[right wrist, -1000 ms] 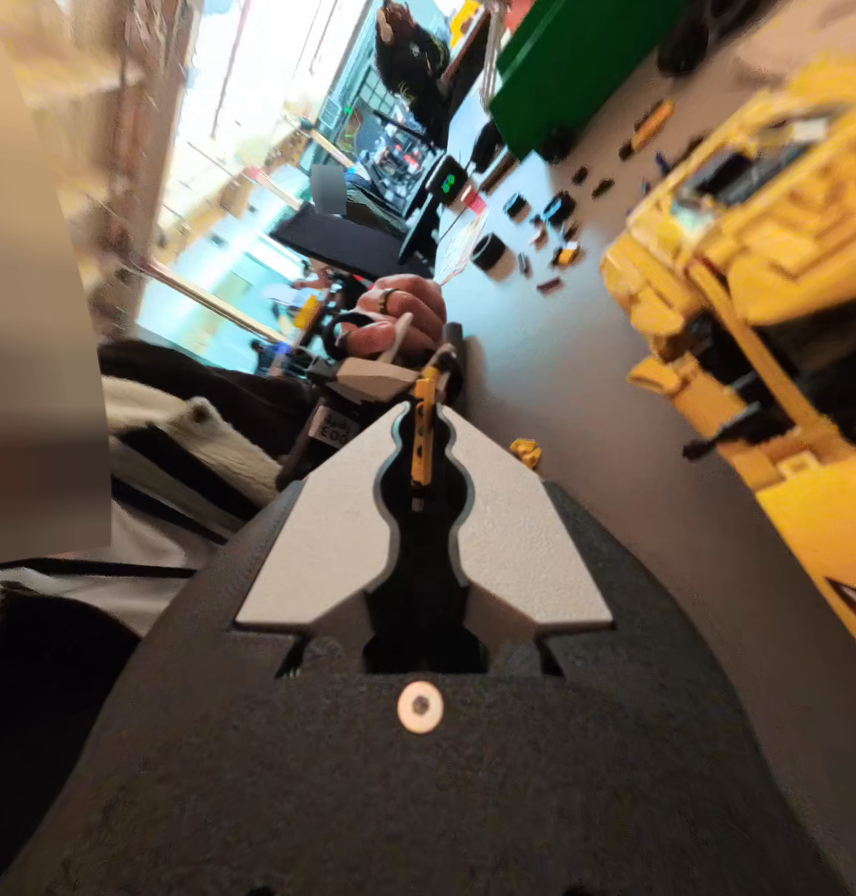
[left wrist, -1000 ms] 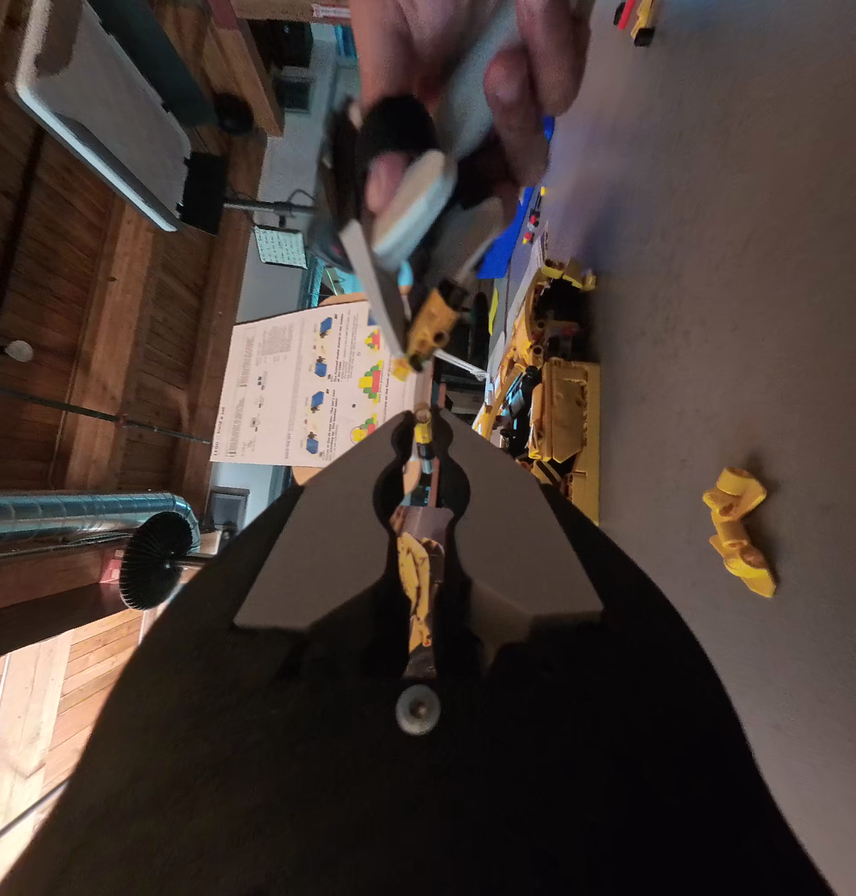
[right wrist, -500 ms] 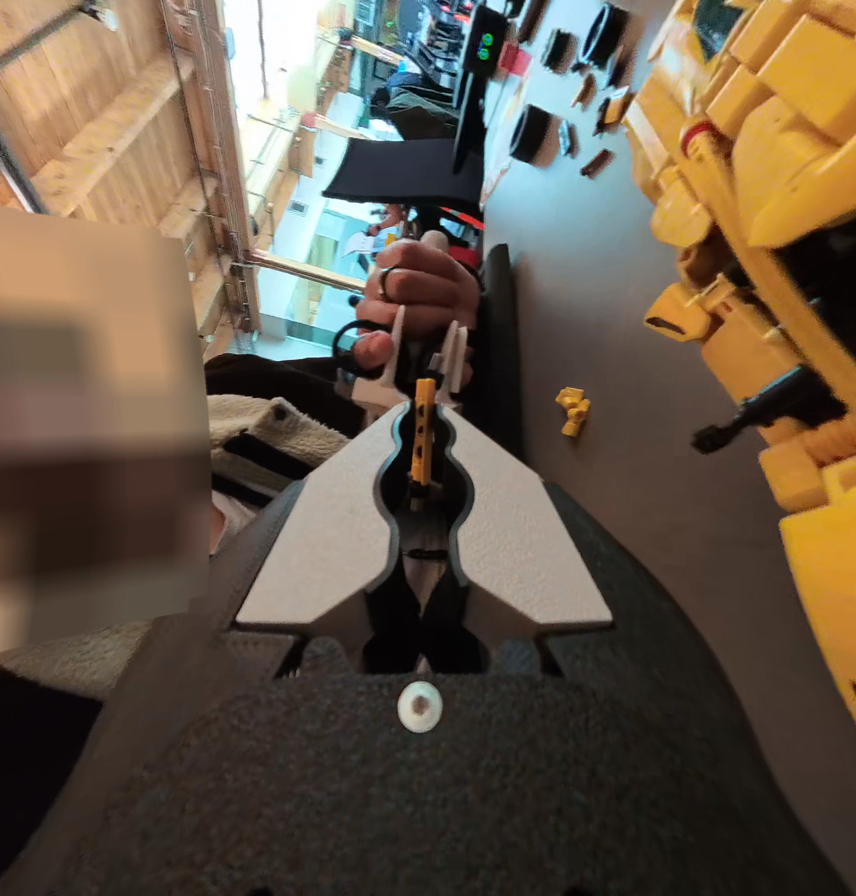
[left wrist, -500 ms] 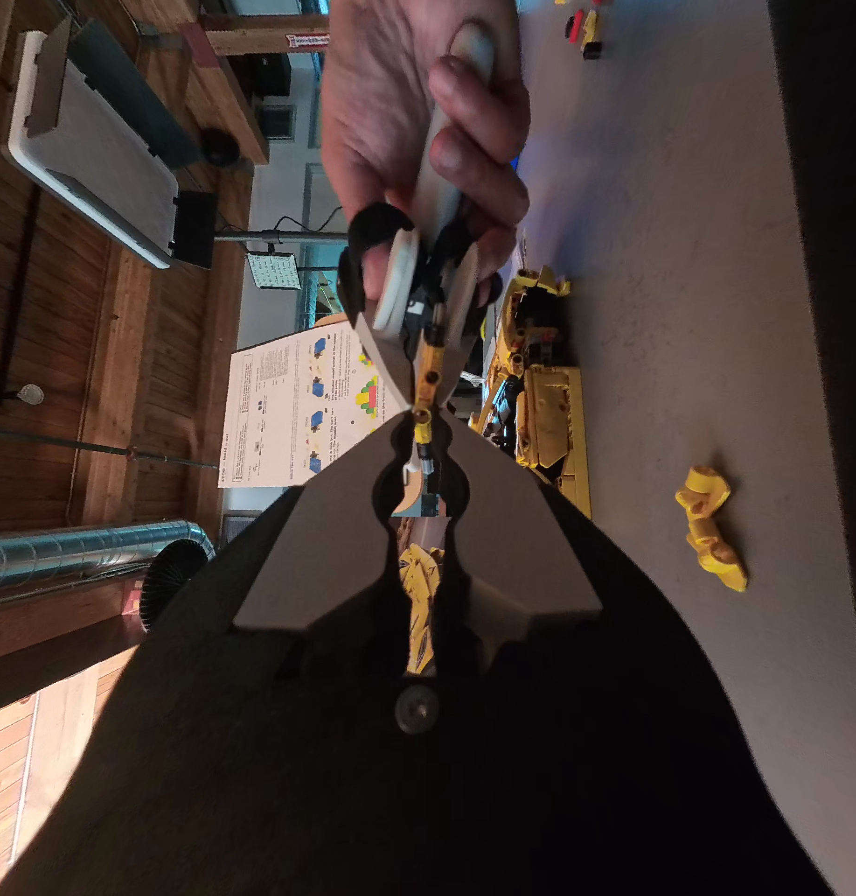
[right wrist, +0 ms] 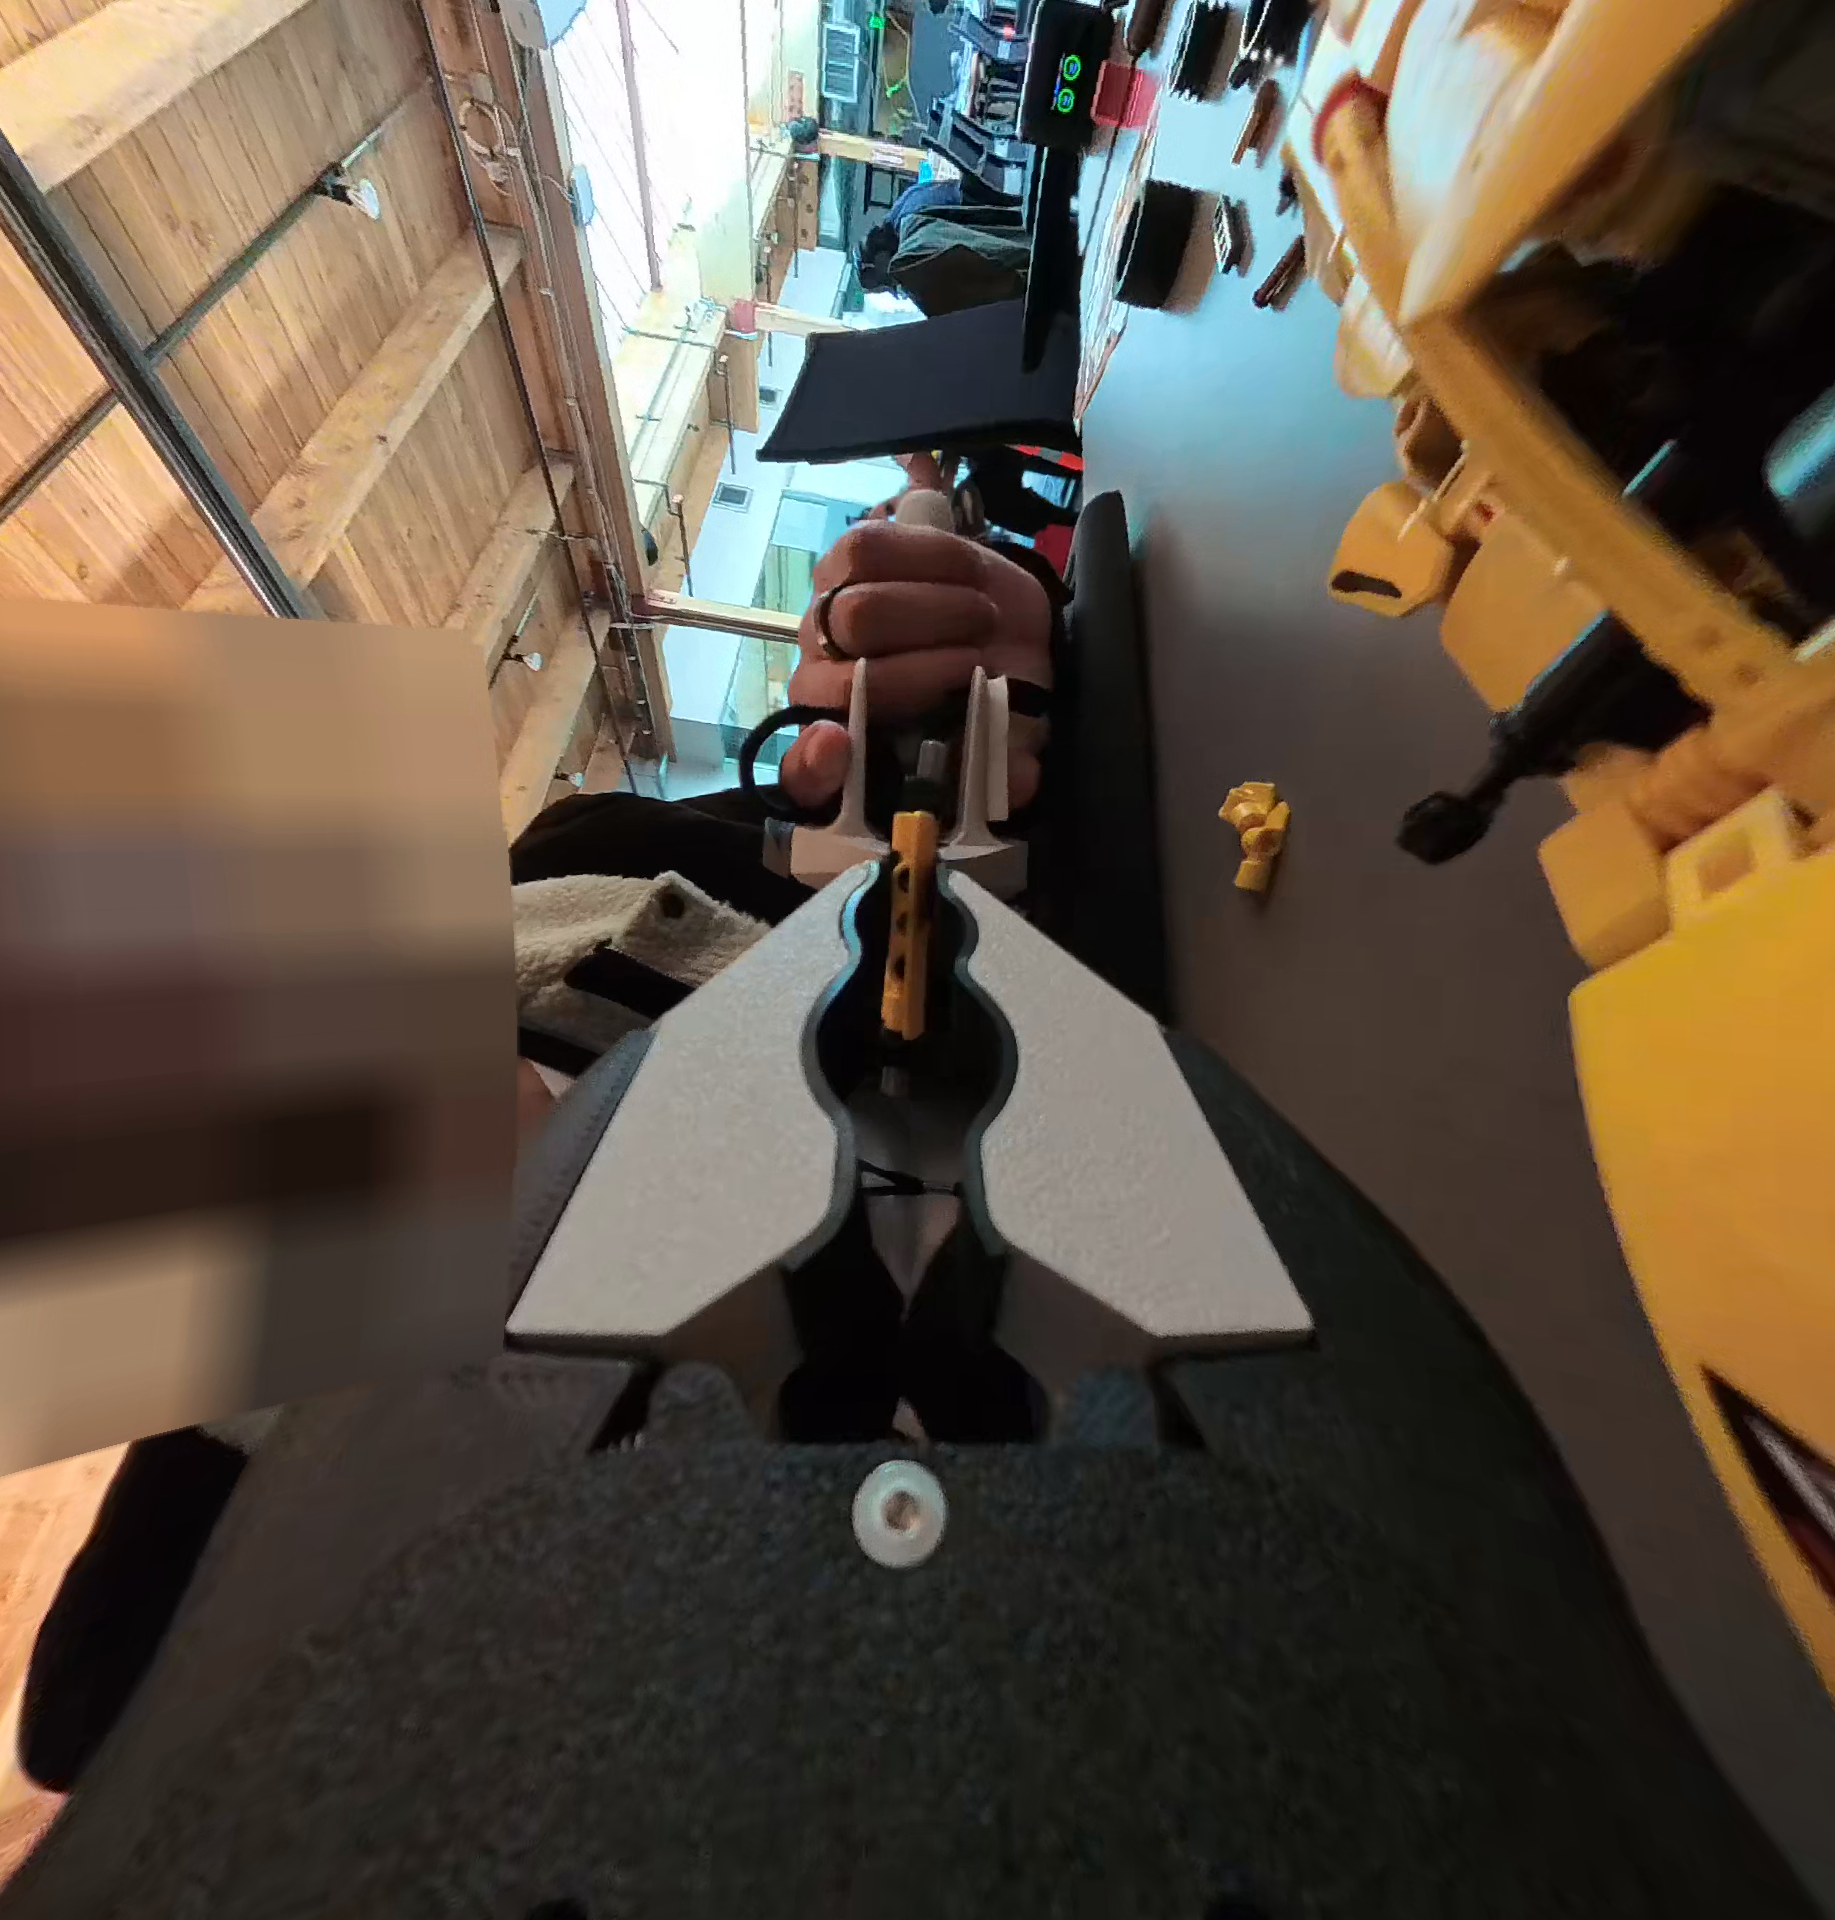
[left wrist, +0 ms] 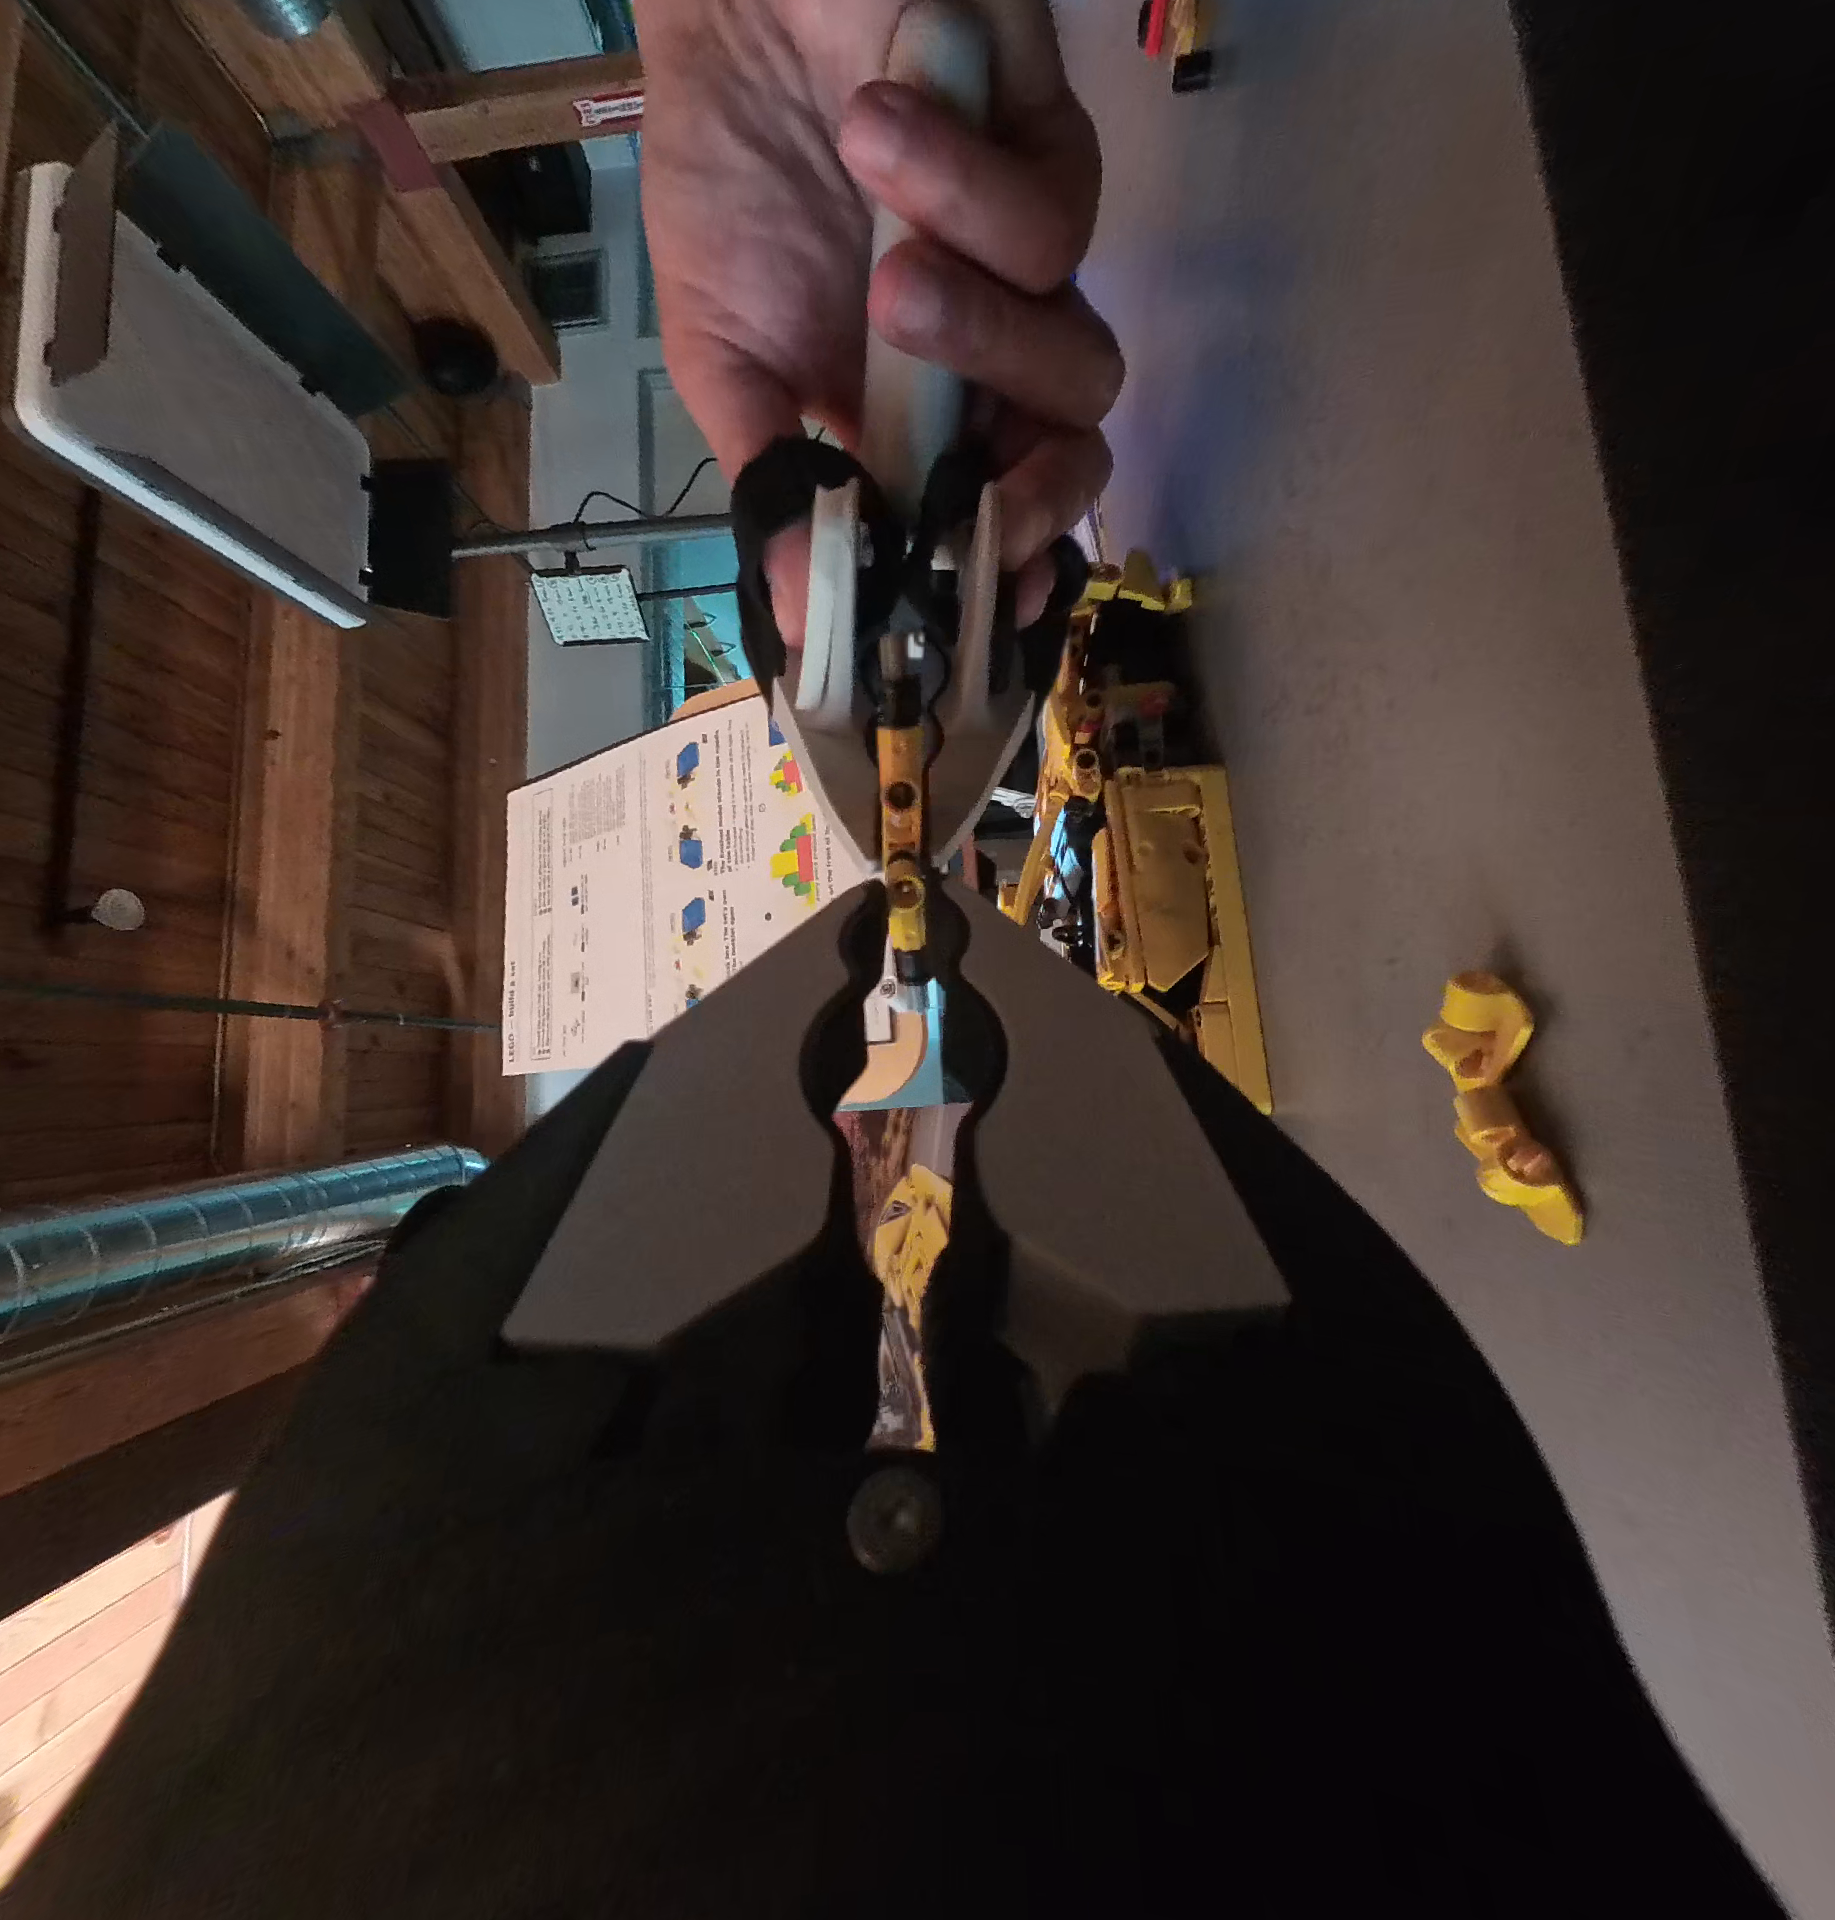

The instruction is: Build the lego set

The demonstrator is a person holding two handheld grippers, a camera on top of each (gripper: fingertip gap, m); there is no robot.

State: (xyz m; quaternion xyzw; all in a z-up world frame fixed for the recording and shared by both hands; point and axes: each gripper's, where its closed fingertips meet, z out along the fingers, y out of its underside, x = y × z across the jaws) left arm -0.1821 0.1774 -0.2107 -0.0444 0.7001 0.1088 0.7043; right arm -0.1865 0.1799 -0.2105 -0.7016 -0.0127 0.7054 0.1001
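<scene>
A: Grippers meet tip to tip above the grey table (left wrist: 1412, 520). The left gripper (left wrist: 908, 904) is clamped on a short yellow pin piece (left wrist: 908, 920); the right gripper (right wrist: 908, 883) is clamped on a yellow holed beam (right wrist: 908, 935).

B: And the room around them?

A: A loose yellow connector (left wrist: 1495, 1107) lies alone near the table's dark edge (left wrist: 1723, 623). The yellow bulldozer model (left wrist: 1152, 862) stands farther in, well apart from it, with bare table between.

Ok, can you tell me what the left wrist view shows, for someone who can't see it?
Two hand-held grippers meet tip to tip, the left hand-held gripper and right hand-held gripper, pinching a yellow lego beam. A yellow lego vehicle sits on the grey table.
</scene>
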